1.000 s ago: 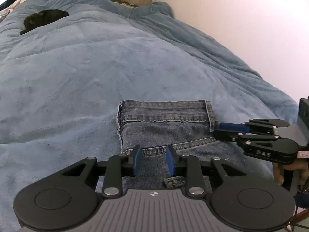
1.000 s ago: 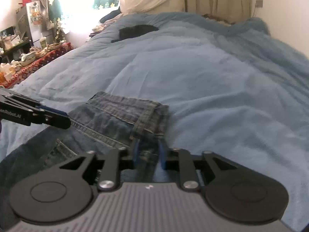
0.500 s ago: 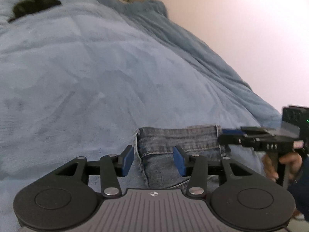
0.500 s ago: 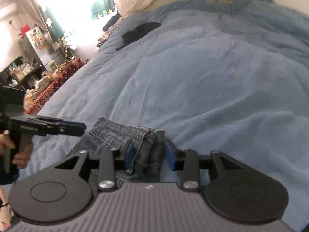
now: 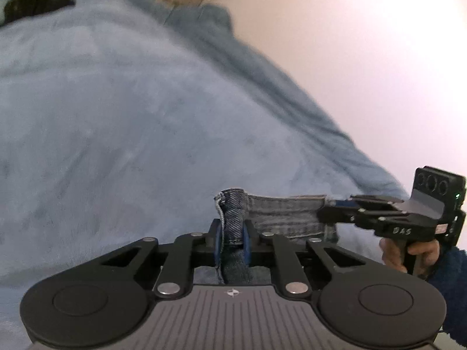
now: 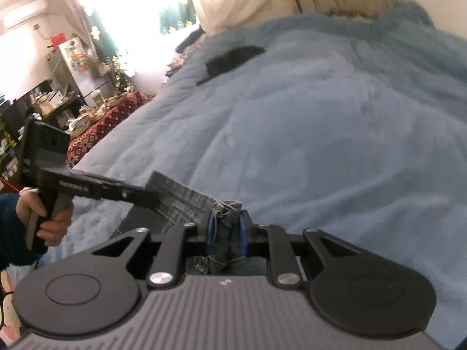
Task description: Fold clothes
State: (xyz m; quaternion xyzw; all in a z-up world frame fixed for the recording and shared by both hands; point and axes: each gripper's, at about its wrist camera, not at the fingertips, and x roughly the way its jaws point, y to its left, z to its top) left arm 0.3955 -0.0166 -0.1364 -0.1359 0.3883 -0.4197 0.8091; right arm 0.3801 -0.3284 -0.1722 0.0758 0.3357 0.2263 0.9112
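1. The left gripper (image 5: 232,240) has just been closing, and its jaws are now drawn in tight on the left corner of the folded jeans (image 5: 280,213); a doubled ridge of denim stands pinched between the two blue pads (image 5: 216,242).
2. The right gripper (image 6: 226,233) has likewise just been closing, and its jaws are narrow and clamped on the right corner of the same jeans (image 6: 181,201), with bunched denim and a hem filling the gap between the blue pads (image 6: 210,230).
3. In the left wrist view the right gripper (image 5: 335,208) reaches in from the right, its tip at the far right end of the waistband, a hand (image 5: 408,252) in a dark blue sleeve (image 5: 449,277) around its handle.
4. In the right wrist view the left gripper (image 6: 149,197) comes in from the left, its tip on the left end of the denim strip, with a hand (image 6: 49,217) wrapped around the grip.
5. The jeans are stretched as a taut band between the two grippers, at the near edge of the bed, over the light blue blanket (image 5: 131,122).
6. The rest of the garment hangs below the jaws, out of sight behind the gripper bodies.
7. Far off on the blanket (image 6: 335,116) lies a dark garment (image 6: 233,58), well apart from the jeans; what it is cannot be told.
8. Both views are blurred.
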